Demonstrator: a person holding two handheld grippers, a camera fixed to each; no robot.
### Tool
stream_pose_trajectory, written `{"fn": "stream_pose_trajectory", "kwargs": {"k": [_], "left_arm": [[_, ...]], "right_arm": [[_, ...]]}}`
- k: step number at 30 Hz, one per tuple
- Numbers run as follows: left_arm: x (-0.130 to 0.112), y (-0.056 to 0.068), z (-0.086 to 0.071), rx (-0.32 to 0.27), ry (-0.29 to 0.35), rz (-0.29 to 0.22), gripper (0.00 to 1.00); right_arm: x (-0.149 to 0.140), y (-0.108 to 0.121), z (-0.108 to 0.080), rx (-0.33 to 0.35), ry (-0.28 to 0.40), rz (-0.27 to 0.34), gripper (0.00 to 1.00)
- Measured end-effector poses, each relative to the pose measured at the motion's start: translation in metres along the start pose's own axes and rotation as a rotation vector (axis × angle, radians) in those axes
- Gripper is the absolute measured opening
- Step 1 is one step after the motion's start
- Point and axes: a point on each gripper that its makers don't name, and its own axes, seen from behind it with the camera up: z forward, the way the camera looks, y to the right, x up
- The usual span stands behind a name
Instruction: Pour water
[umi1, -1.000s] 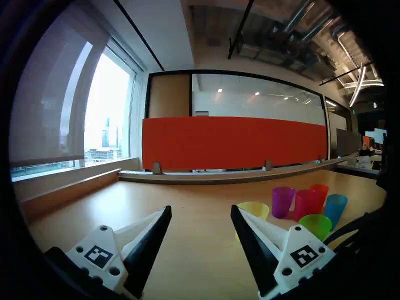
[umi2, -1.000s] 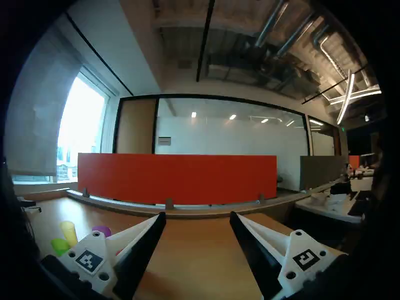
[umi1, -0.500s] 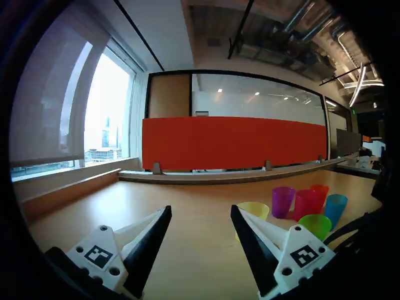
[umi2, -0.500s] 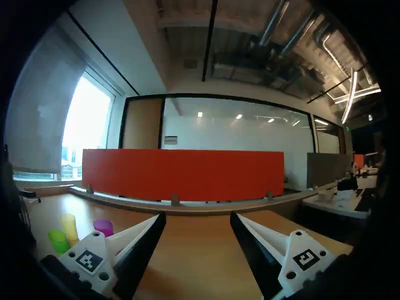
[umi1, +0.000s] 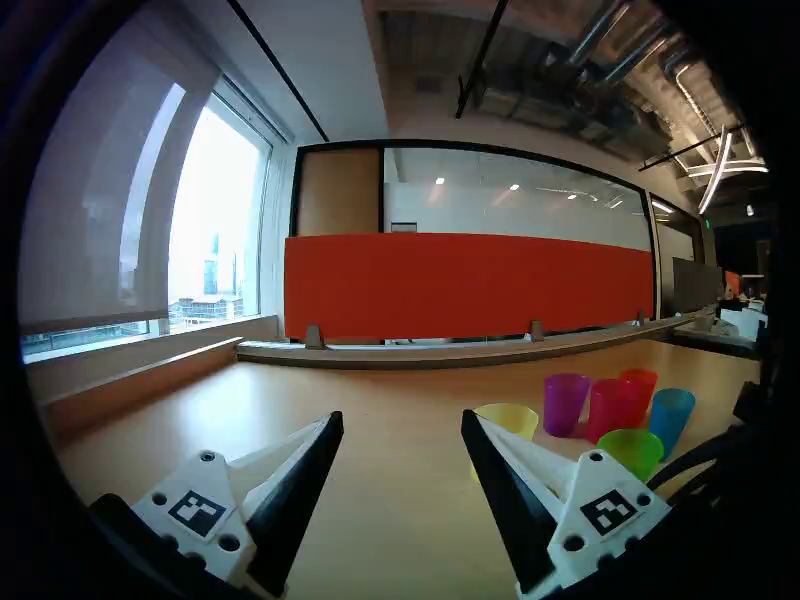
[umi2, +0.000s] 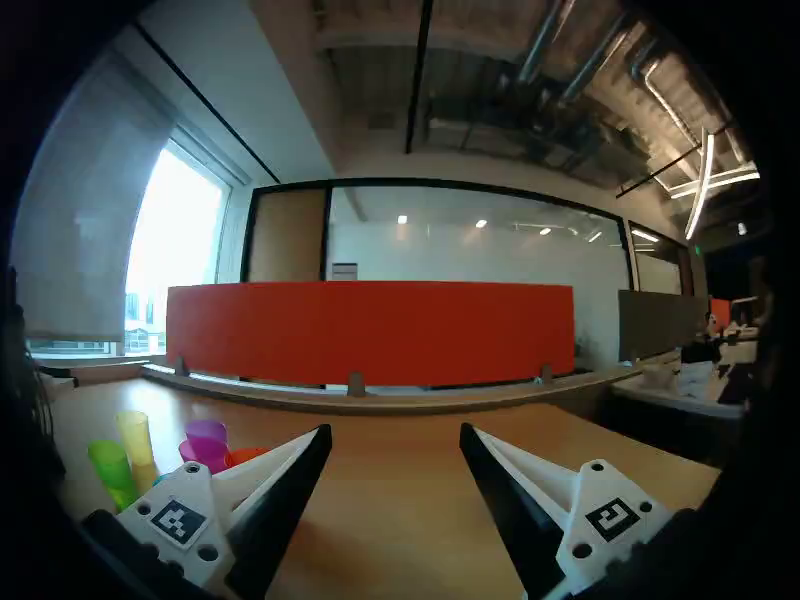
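Several coloured plastic cups stand grouped on the wooden table (umi1: 400, 420). In the left gripper view a yellow cup (umi1: 508, 419) sits just behind my right finger, with a purple cup (umi1: 565, 403), a pink cup (umi1: 610, 408), a blue cup (umi1: 670, 418) and a green cup (umi1: 630, 451) to its right. My left gripper (umi1: 400, 425) is open and holds nothing. In the right gripper view the green cup (umi2: 110, 471), yellow cup (umi2: 134, 439) and purple cup (umi2: 206, 443) stand at the far left. My right gripper (umi2: 395, 435) is open and holds nothing.
An orange partition (umi1: 465, 285) runs along the table's far edge, with a glass wall behind it. A large window (umi1: 210, 240) and its ledge lie to the left. Desks with equipment (umi2: 700, 365) stand at the far right.
The right gripper view has tilted down and swung left, so more of the table and cups shows. The left gripper has stayed still.
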Motion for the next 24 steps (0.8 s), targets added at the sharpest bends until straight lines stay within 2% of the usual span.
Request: {"fn": "stream_pose_trajectory", "kwargs": {"k": [15, 24], "left_arm": [[0.000, -0.001, 0.000, 0.000, 0.000, 0.000, 0.87], [0.000, -0.001, -0.001, 0.000, 0.000, 0.000, 0.87]], "right_arm": [[-0.024, -0.002, 0.004, 0.003, -0.032, 0.042, 0.99], [-0.031, -0.002, 0.004, 0.000, -0.052, 0.018, 0.99]]}}
